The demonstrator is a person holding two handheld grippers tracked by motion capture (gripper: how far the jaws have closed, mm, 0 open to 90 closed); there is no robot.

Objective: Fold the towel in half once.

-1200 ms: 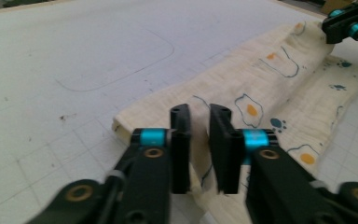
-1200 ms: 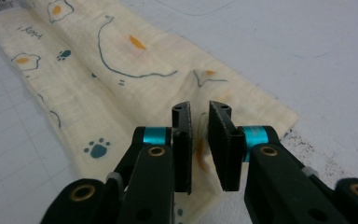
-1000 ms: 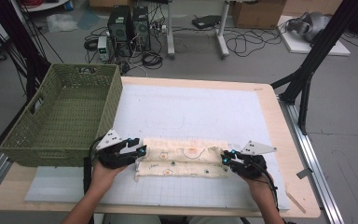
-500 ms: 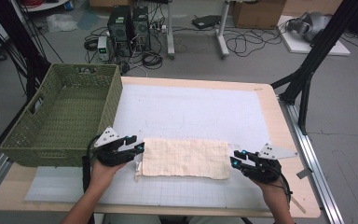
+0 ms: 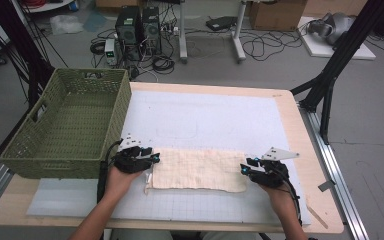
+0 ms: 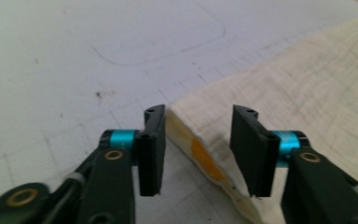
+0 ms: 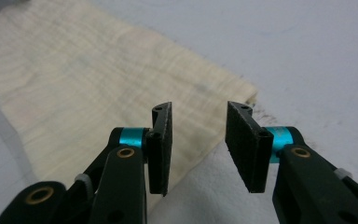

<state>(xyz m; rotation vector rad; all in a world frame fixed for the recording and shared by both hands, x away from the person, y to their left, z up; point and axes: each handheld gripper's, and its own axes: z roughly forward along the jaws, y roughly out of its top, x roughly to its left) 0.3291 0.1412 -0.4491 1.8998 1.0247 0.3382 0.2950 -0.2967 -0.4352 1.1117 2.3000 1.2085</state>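
A wooden table point(image 5: 300, 115) carries a white gridded mat point(image 5: 215, 120) over most of its top. On the table's left end stands a green woven basket point(image 5: 67, 127), its long side just beside the mat's left part. Near the front of the mat lies a cream folded cloth point(image 5: 200, 170), flat and stretched sideways between the two grippers.

The left gripper point(image 5: 147, 159) sits at the cloth's left end. In the left gripper view its jaws stand partly apart and have just been closing; the cloth's folded edge point(image 6: 200, 149), with an orange patch point(image 6: 204, 158) on it, runs between them, and the pads do not press on it.

The right gripper point(image 5: 245, 167) is at the cloth's right end. In the right gripper view its jaws are partly apart and have just been opening; the cloth's corner point(image 7: 233, 91) lies ahead of the gap, and nothing is gripped.
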